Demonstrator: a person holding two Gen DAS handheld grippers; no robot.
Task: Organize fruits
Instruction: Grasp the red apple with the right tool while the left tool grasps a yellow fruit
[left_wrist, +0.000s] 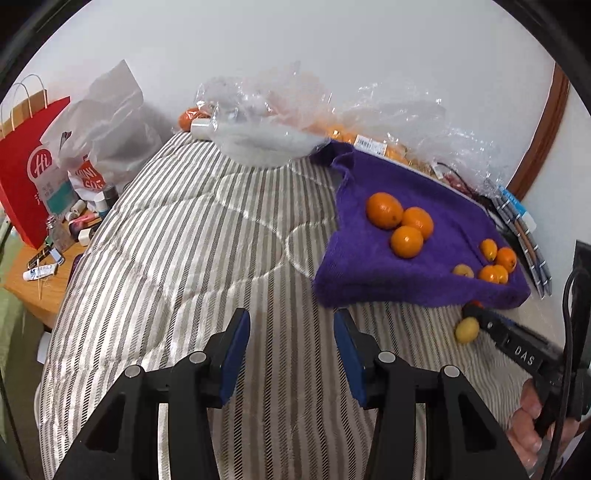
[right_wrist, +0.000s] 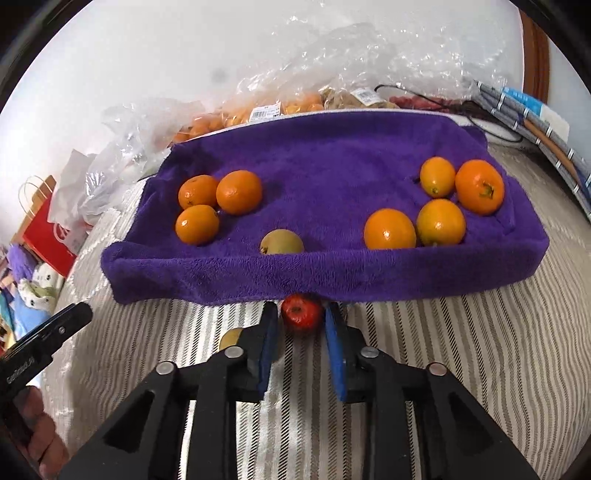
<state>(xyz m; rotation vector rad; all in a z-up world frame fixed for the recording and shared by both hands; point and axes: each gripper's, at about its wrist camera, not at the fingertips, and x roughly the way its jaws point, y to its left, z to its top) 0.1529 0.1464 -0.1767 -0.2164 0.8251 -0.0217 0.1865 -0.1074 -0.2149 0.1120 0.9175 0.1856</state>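
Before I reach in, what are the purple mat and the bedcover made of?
The purple mat looks like plush fleece or microfibre: fuzzy, matte pile. The bedcover looks like quilted woven fabric: slightly shiny grey and cream stripes with stitched curves.

Bed with grey-and-white striped quilt (left_wrist: 177, 236) carrying everything. Purple towel (right_wrist: 332, 158) lying over quilt's far right part, front edge folding down onto stripes. Small red fruit (right_wrist: 301, 314) sitting on quilt, just at towel's front edge. Yellow-green fruit (left_wrist: 466, 329) resting on quilt near it. Crumpled clear plastic bags (left_wrist: 266, 103) piling along far edge by wall. Striped folded cloth (right_wrist: 532, 122) lying at far right, beside towel.
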